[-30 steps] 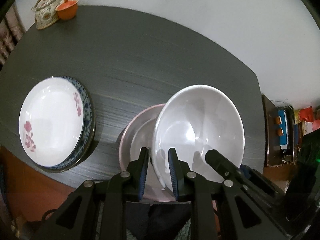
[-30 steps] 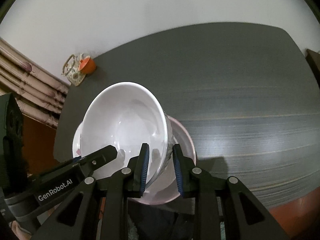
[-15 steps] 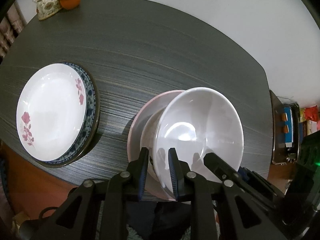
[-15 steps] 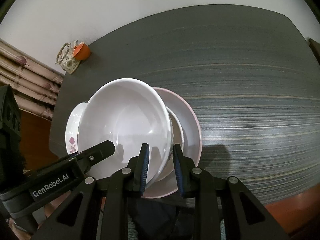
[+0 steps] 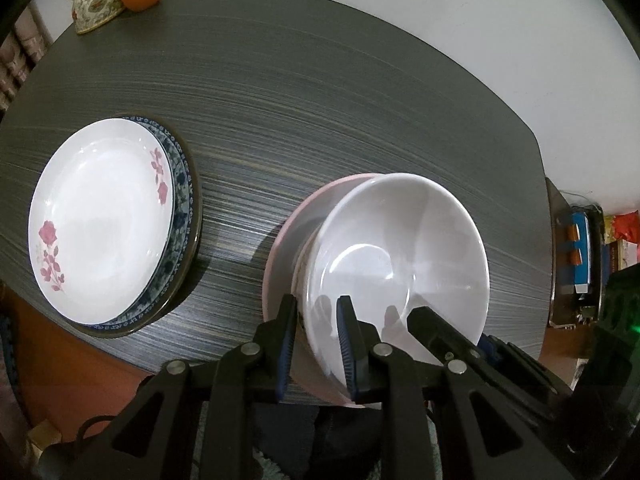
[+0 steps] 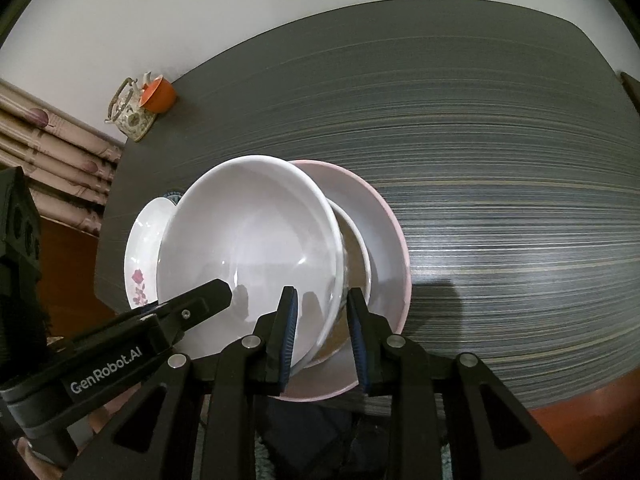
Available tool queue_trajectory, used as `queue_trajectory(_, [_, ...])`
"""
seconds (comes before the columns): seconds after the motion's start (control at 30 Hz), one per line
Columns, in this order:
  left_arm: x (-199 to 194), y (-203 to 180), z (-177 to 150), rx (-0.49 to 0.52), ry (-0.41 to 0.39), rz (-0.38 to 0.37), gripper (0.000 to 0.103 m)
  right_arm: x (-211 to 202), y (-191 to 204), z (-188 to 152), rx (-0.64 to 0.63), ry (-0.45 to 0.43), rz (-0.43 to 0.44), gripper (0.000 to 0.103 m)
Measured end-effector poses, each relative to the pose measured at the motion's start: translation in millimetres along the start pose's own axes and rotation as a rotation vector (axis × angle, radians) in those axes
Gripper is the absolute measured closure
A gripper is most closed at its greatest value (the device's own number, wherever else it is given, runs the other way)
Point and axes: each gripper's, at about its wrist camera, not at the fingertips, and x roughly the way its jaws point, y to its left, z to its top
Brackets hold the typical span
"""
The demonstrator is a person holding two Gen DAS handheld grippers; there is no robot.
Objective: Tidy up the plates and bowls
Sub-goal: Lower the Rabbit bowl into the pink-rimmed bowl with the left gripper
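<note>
Two claws, left claw (image 5: 318,344) and right claw (image 6: 322,334), each pinch the near rim of a white bowl (image 5: 400,256), tilted over a pink bowl (image 5: 288,240) on the dark bench (image 5: 320,100). If either claw lets go early, the tilted bowl could likely drop hard, chip the pink one or skid off the near edge.

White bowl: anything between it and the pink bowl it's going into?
Yes. A smaller bowl already sits nested in the pink bowl, directly under the white bowl that both tools straddle at its near rim.
</note>
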Motion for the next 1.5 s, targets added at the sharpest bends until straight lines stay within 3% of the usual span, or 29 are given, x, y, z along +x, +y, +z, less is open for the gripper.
queue_trajectory(0.97, [-9, -3, -1, 0.022, -0.021, 0.013, 0.082, -4, 2, -6, -0.008, -0.015, -0.002, 0.07])
queue_trajectory(1.5, [-16, 4, 1, -0.002, -0.036, -0.025, 0.081, -13, -3, -10, -0.009, -0.038, -0.005, 0.063])
